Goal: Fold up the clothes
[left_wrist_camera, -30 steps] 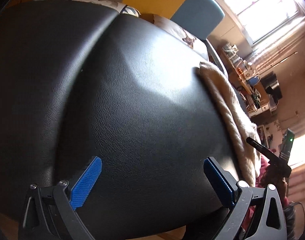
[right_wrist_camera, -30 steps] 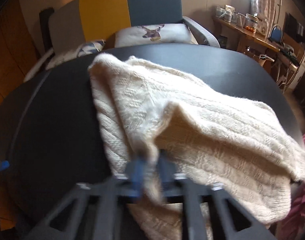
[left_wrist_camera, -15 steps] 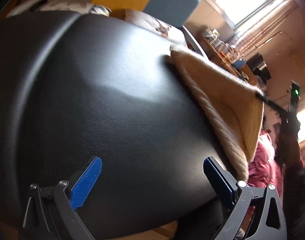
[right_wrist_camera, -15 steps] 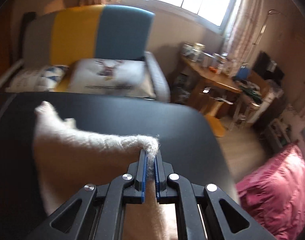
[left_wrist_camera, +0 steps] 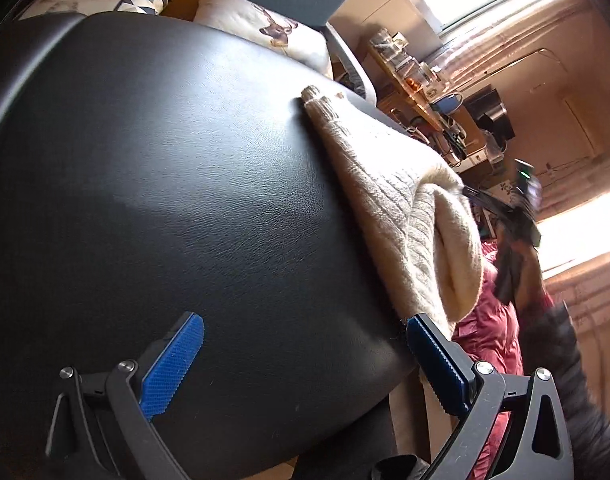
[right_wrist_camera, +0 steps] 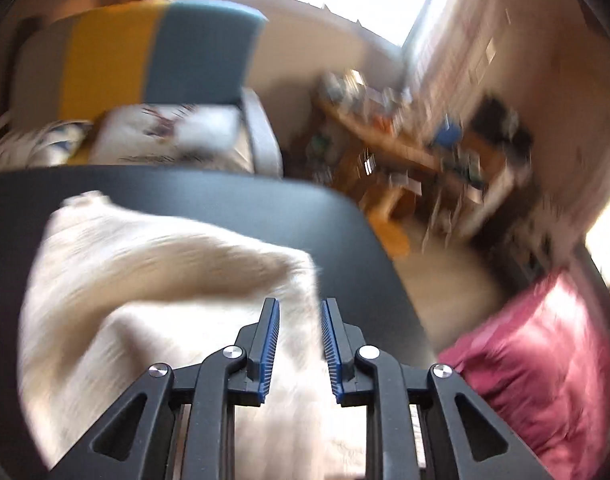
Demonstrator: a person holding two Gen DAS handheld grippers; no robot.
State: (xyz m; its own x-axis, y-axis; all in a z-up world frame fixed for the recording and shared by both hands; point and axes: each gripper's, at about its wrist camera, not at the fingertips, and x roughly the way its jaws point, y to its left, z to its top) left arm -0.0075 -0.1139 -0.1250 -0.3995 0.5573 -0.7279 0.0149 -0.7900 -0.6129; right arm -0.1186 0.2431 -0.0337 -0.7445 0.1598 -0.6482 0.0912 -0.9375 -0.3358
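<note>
The right tongs (right_wrist_camera: 299, 344), pinched on the cream cable-knit sweater (left_wrist_camera: 397, 204) half a second ago, now stand parted, its flap dropped doubled on the black leather table (left_wrist_camera: 185, 180) ahead; left tongs (left_wrist_camera: 305, 360) spread, sweater right of them

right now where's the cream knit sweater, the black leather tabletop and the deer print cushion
cream knit sweater (left_wrist_camera: 389, 184), left wrist view, ribbed top layer
black leather tabletop (left_wrist_camera: 165, 168), left wrist view, bare middle
deer print cushion (left_wrist_camera: 273, 28), left wrist view, on the deer

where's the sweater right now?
The cream sweater lies on the black table, along its right edge in the left wrist view. In the right wrist view it sits just ahead of the open right tool.
</note>
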